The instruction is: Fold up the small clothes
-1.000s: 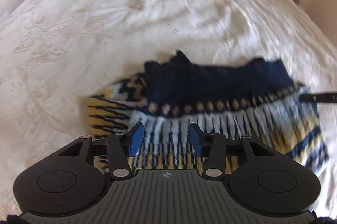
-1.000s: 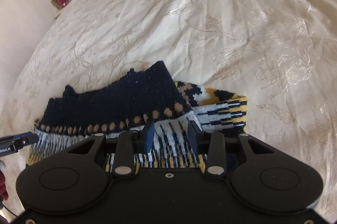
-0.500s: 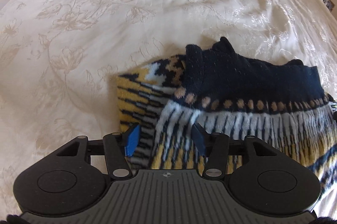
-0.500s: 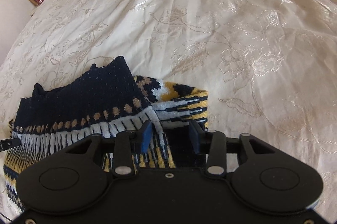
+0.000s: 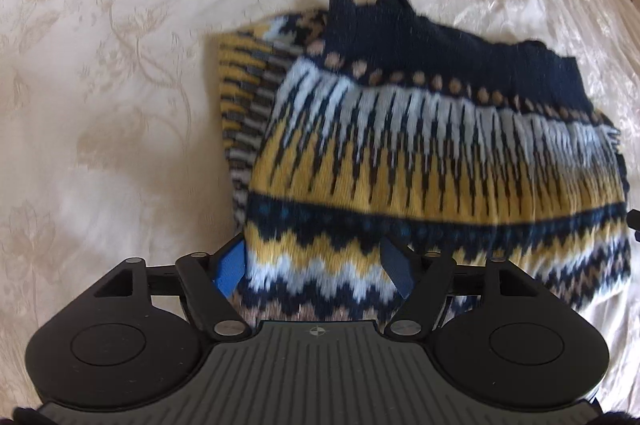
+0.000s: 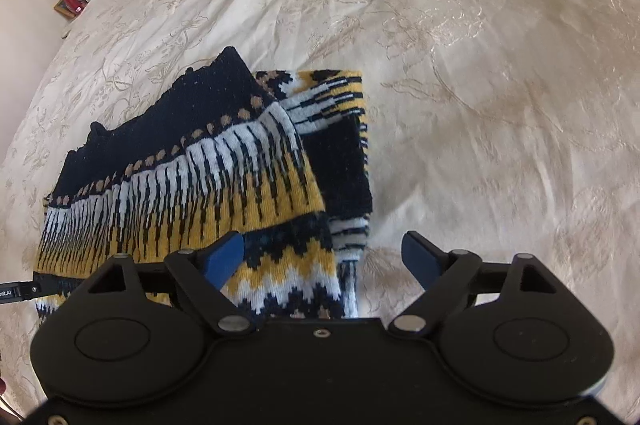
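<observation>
A folded patterned knit sweater [image 5: 420,153] in navy, yellow and white lies on a cream embroidered bedspread [image 5: 120,73].

In the left wrist view, the left gripper [image 5: 314,271] stands over the sweater's near left corner. Its jaws have just been opening and stand fairly wide; knit lies between the 2 blue pads [image 5: 230,267], not pinched. The rest of the sweater spreads from 12 to 3 o'clock of the tool.

In the right wrist view, the right gripper [image 6: 324,259] has also just been opening and stands wide. The sweater's right edge [image 6: 344,225] lies between the jaws, near the left pad; bare bedspread [image 6: 500,85] lies under the right pad. The bulk lies toward 10 o'clock. Far off at 10 o'clock stands a nightstand [image 6: 74,3].
</observation>
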A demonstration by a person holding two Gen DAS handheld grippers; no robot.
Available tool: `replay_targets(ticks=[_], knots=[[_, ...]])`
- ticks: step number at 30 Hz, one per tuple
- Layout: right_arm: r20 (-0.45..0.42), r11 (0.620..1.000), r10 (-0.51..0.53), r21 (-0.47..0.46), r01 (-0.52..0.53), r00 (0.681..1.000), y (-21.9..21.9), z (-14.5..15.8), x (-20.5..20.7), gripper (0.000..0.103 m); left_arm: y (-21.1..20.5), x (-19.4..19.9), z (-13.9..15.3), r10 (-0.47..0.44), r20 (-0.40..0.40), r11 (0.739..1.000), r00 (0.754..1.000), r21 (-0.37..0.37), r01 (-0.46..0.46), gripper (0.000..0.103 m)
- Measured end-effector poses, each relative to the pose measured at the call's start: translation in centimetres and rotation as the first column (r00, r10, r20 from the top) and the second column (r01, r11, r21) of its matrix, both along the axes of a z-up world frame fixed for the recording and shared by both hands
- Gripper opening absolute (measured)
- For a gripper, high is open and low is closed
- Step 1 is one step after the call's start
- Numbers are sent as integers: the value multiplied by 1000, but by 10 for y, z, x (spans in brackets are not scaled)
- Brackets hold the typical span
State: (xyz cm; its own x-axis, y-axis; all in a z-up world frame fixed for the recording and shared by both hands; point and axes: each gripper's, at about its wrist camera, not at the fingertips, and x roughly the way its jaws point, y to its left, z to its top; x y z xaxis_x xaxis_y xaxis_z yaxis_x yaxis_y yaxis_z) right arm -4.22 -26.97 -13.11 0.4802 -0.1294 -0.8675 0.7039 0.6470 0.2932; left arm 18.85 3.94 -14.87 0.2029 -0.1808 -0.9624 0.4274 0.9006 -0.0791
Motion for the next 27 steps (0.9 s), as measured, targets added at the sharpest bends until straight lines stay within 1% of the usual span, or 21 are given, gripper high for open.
replay_targets(ticks=[2,7,9,11,13,14,17,21,25,27], knots=[[1,1000,3,5,-3,1000,4,0,-2,90,1,-3,-8,3,-32,1000,999,18,-2,71],[-2,1000,19,18,-19,1000,13,-2,-4,95,2,-5,-18,-4,-42,999,999,39,6,79],[-4,999,21,23,-21,1000,14,-2,-3,96,2,-4,-21,-7,-44,999,999,46,9,79],[-5,999,22,33,-22,1000,13,-4,-3,100,1,-2,-24,-8,-49,999,999,52,11,81],[-7,999,20,47,-20,1000,11,-7,-2,101,-1,2,-27,-7,-54,998,998,56,10,84],[-12,998,16,53,-16,1000,9,-9,-2,101,-3,5,-29,-7,-56,998,998,60,10,89],[-21,997,7,75,-5,1000,4,-17,-2,101,-3,8,-33,0,-67,998,998,62,4,94],[-19,993,10,117,-8,1000,-2,-28,0,102,-1,13,-38,2,-78,998,997,56,2,96],[-11,989,28,146,-26,1000,-8,-38,5,103,-1,15,-41,4,-80,999,997,53,0,103],[1,987,36,157,-36,999,-11,-41,9,103,-3,16,-42,10,-82,999,997,50,-6,103]])
